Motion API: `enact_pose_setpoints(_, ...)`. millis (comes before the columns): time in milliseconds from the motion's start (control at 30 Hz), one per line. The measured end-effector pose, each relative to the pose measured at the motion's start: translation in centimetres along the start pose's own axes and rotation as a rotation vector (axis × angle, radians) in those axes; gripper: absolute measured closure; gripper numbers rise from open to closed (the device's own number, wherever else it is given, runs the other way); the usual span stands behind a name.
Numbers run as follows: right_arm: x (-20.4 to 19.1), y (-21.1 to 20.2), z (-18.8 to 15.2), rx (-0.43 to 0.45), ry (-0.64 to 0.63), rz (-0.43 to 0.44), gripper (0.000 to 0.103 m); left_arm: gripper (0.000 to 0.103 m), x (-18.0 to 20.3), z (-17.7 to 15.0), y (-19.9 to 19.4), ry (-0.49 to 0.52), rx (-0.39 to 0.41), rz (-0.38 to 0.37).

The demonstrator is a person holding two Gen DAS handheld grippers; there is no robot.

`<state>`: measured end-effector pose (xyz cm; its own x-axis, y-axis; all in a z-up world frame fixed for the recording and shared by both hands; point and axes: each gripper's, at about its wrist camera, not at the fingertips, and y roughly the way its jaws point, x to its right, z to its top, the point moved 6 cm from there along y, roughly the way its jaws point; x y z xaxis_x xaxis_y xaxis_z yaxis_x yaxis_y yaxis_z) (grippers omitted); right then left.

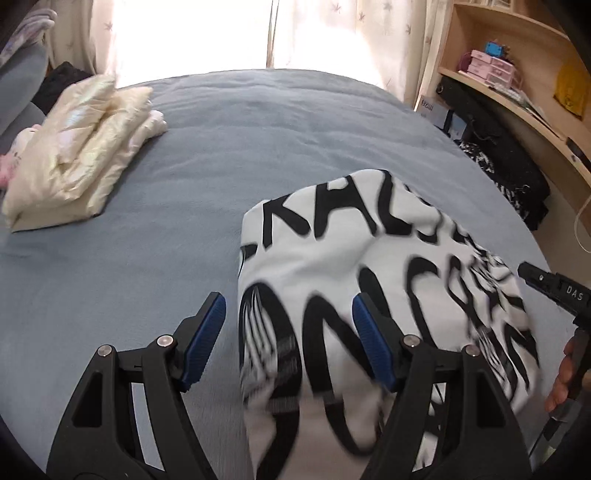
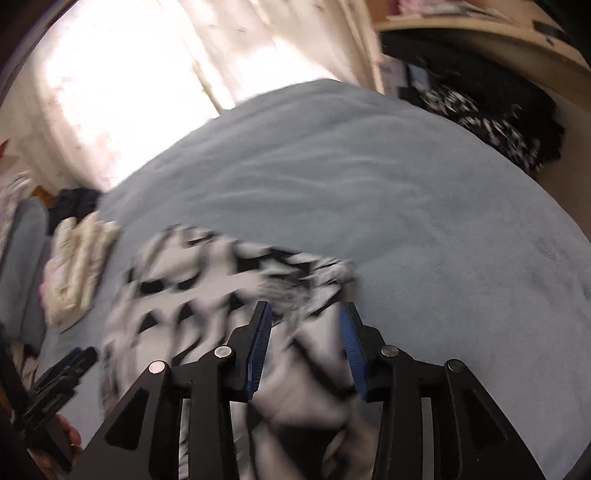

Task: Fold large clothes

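A white garment with bold black lettering [image 1: 351,280] lies bunched on the blue-grey bed [image 1: 229,147]. My left gripper [image 1: 288,314] is open, its blue pads wide apart, over the garment's left edge with cloth between and under the jaws. In the right wrist view the same garment [image 2: 207,280] is blurred. My right gripper [image 2: 304,317] is open over its right end, with cloth lying between the pads. The right gripper's body [image 1: 554,291] shows at the left wrist view's right edge. The left gripper [image 2: 70,365] shows at the lower left of the right wrist view.
A folded cream padded jacket [image 1: 77,155] lies on the bed's far left, also in the right wrist view [image 2: 77,273]. Bright curtains [image 1: 314,33] hang behind the bed. Wooden shelves [image 1: 517,81] and dark bags [image 1: 502,162] stand along the right side.
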<state>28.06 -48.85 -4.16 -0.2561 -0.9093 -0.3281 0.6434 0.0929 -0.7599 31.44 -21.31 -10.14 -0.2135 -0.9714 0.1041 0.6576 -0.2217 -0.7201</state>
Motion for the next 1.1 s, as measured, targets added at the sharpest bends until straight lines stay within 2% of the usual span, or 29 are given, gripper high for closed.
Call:
enact_pose_setpoints(33, -1.0, -0.9, -0.7, 0.003, -0.017, 0.027, 0.064, 0.034, 0.2, -0.7, -1.0, 0.006, 0.000, -0.005)
enact_pose_setpoints(167, -6.3, -2.9, -5.0, -0.030, -0.077, 0.166, 0.064, 0.034, 1.5, -4.7, -4.0, -0.015, -0.033, -0.105)
enact_pose_setpoints(233, -8.6, -3.2, -7.7, -0.070, -0.105, 0.230, 0.064, 0.034, 1.8, -6.4, -4.4, -0.017, -0.050, -0.104)
enact_pose_setpoints(333, -9.9, -2.6, -11.1, -0.117, -0.178, 0.216, 0.064, 0.034, 2.3, -9.1, -3.5, 0.010, -0.091, -0.078)
enact_pose_setpoints(400, -9.1, -2.2, -12.5, -0.130, -0.196, 0.170, 0.064, 0.034, 2.2, -9.9, -3.5, 0.032, -0.060, -0.054)
enact_pose_setpoints(500, -5.9, -2.8, -12.9, -0.085, -0.176, 0.108, 0.067, 0.028, 1.5, -10.3, -3.2, 0.026, -0.047, -0.052)
enact_pose_setpoints(667, -3.4, -4.8, -13.1, -0.081, -0.113, 0.169, 0.071, 0.025, -0.5, -10.5, -2.2, -0.100, -0.104, -0.152)
enact_pose_setpoints(867, -2.2, -6.2, -12.3, -0.089, -0.084, 0.173, 0.068, 0.025, -1.2, -10.2, -2.4, -0.113, -0.129, -0.167)
enact_pose_setpoints(967, -2.0, -6.9, -11.4, -0.092, -0.060, 0.175, 0.056, 0.025, -1.2, -9.9, -2.9, -0.113, -0.149, -0.176)
enact_pose_setpoints(1033, -1.6, -7.7, -10.7, -0.085, -0.052, 0.161, 0.026, 0.025, -1.4, -9.7, -3.4, -0.125, -0.161, -0.182)
enact_pose_setpoints(1100, -1.1, -8.7, -9.9, -0.063, -0.047, 0.147, 0.013, 0.025, -1.8, -9.5, -3.7, -0.148, -0.174, -0.204)
